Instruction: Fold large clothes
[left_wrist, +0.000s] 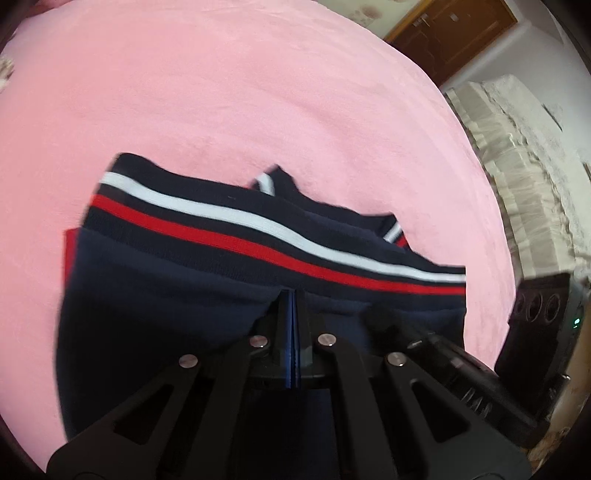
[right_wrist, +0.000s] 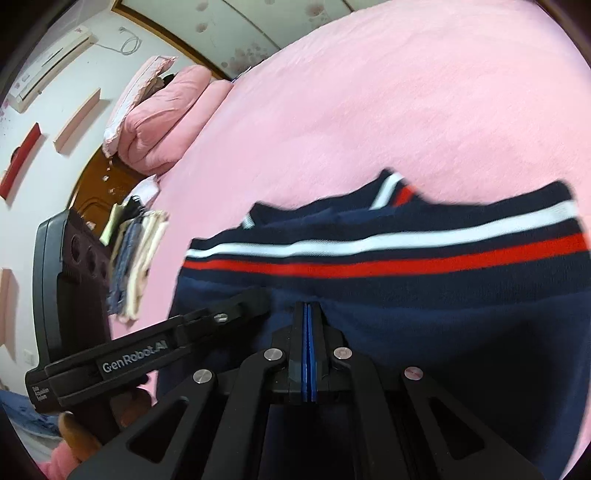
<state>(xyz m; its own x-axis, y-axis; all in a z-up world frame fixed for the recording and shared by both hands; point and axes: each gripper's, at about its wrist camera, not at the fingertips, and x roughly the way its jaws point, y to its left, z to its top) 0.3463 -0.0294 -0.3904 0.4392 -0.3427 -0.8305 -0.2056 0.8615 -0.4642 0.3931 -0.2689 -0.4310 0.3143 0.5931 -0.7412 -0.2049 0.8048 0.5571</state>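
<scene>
The navy sweater (left_wrist: 177, 280) is lying on the pink bed cover (left_wrist: 229, 96), and it is filling the near part of both wrist views. Its ribbed hem band (left_wrist: 258, 236) with 1 white stripe and 1 red stripe is running across the garment, on the far side of both grippers. Beyond the band, a cuff (left_wrist: 267, 182) with the same stripes is showing at the far edge of the sweater.

The left gripper (left_wrist: 291, 295) is sitting low on the navy cloth, just near of the band. Its 2 fingers are pressed together with the blue pads meeting; if cloth is pinched between the tips, I cannot tell it. The right gripper (right_wrist: 308, 306) is standing in the same way in its own view, fingers together on the sweater. In the right wrist view the left gripper is appearing at the left, its tip resting on the sweater just beside the right one.

Far left in that view, pink pillows (right_wrist: 166, 107) are lying at the head of the bed, and a stack of folded clothes (right_wrist: 136, 254) is resting at the left edge.
</scene>
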